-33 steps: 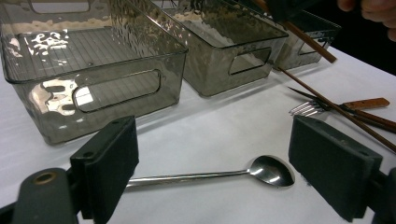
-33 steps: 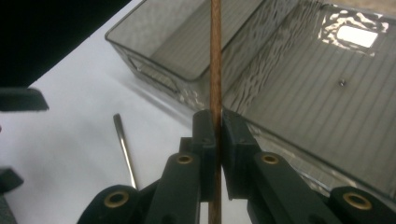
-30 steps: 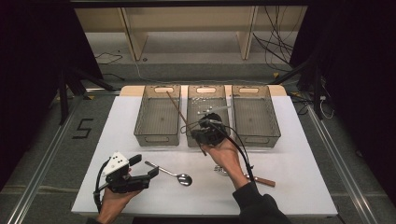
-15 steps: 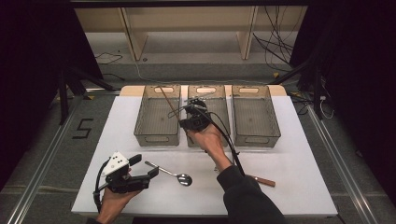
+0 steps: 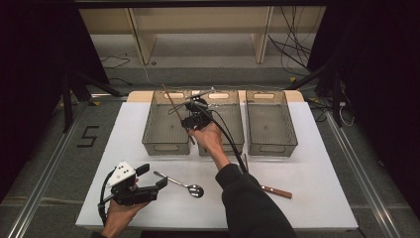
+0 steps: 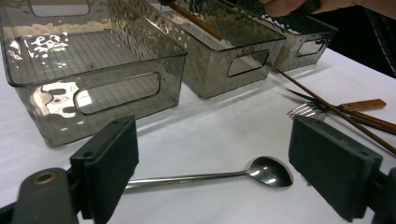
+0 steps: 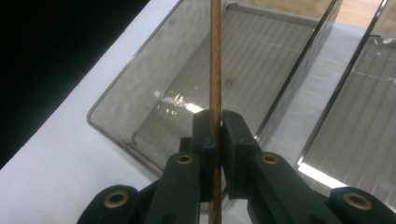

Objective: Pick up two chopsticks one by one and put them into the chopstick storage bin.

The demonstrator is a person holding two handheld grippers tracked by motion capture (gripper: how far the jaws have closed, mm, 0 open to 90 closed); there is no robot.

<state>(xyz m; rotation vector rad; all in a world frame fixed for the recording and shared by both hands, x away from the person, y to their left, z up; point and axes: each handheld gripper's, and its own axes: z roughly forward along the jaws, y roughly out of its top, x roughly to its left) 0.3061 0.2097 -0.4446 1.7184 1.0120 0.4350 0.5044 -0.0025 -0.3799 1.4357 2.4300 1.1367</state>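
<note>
My right gripper [image 5: 190,119] is shut on a thin brown chopstick [image 5: 174,106], held over the near right part of the left grey bin [image 5: 161,147]. In the right gripper view the pads [image 7: 205,135] pinch the chopstick [image 7: 215,56], which runs straight up over that bin's ribbed floor [image 7: 140,102]. My left gripper [image 5: 152,177] rests open near the table's front left. A steel spoon [image 5: 181,184] lies just to its right. In the left gripper view the spoon [image 6: 268,170] lies on the table between the wide-open jaws of the left gripper [image 6: 215,158].
A middle bin [image 5: 233,148] and a right bin [image 5: 272,148] stand beside the left one. A wooden-handled utensil [image 5: 276,191] lies at front right. Beyond the spoon I see a fork [image 6: 303,109] and another chopstick [image 6: 327,109] on the white table.
My right hand has carried the chopstick left and away from me, from over the middle bin to the left bin. The left gripper has stayed put.
</note>
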